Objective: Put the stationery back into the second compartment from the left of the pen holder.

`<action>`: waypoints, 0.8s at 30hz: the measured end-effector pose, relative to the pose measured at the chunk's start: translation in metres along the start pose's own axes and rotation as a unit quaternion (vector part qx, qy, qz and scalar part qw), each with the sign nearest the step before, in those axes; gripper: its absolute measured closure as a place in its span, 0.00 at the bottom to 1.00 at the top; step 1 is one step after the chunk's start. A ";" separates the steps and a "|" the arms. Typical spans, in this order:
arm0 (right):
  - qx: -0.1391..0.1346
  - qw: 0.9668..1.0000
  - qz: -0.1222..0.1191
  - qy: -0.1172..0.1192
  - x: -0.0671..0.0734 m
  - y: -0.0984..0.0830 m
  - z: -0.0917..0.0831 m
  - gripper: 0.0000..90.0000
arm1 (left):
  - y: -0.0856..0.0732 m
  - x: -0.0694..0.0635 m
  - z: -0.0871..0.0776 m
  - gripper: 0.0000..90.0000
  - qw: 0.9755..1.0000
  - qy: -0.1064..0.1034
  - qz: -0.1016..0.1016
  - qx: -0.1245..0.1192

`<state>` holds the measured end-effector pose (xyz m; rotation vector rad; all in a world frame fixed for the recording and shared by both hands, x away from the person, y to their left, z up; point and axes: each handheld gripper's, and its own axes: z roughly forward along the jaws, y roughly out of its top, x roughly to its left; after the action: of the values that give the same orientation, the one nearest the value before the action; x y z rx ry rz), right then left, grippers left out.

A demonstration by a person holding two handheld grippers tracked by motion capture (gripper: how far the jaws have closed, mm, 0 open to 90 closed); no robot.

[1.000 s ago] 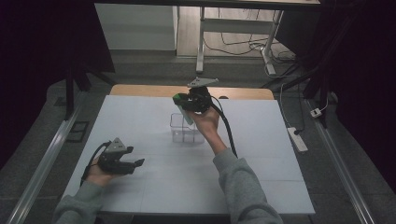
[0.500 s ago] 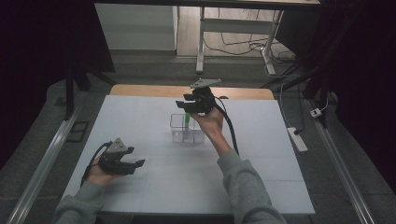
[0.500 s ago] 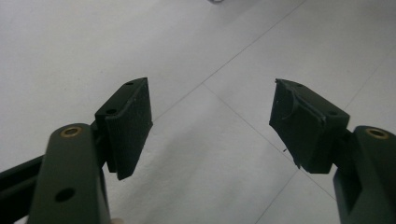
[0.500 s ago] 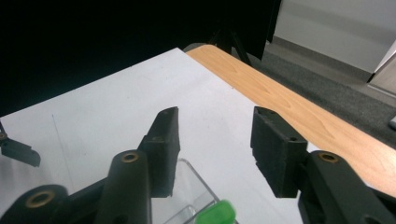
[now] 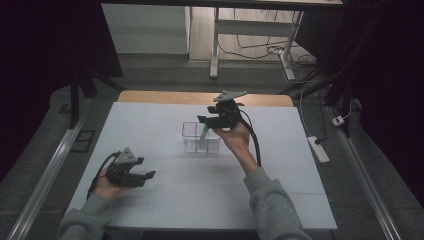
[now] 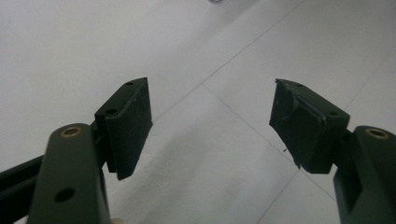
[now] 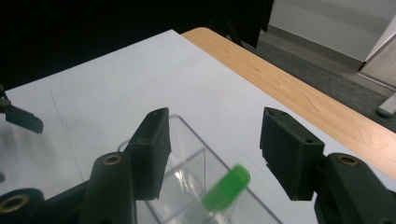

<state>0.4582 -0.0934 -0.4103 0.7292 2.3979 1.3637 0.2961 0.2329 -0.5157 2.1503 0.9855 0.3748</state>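
Note:
A clear plastic box (image 5: 192, 145) with compartments stands mid-table. A green cylinder-like piece (image 5: 204, 133) leans inside it, free of any grip; in the right gripper view the green piece (image 7: 226, 188) is blurred, just below the jaws and over the box (image 7: 184, 163). My right gripper (image 5: 204, 120) hovers over the box's far right side; its jaws have just been opening and nothing is between them (image 7: 215, 140). My left gripper (image 5: 149, 175) rests near the table's front left, open and empty (image 6: 210, 126).
The white table cover (image 5: 175, 200) ends at a wooden strip (image 5: 150, 96) along the far edge. A power strip (image 5: 318, 149) lies on the floor to the right. Metal rails (image 5: 55, 165) run along both sides.
The green piece, held above the box by the right gripper a second ago, now sits in the box. The right gripper opened and shifted slightly right. The left hand stayed put.

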 end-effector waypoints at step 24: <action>0.033 0.999 0.022 -0.034 -0.007 -0.075 -0.067 0.44 | 0.002 -0.001 0.002 0.32 1.000 -0.001 0.002 0.002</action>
<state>0.4103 -0.1768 -0.4405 0.8362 2.3975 1.2606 0.2976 0.2308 -0.5158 2.1554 0.9809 0.3720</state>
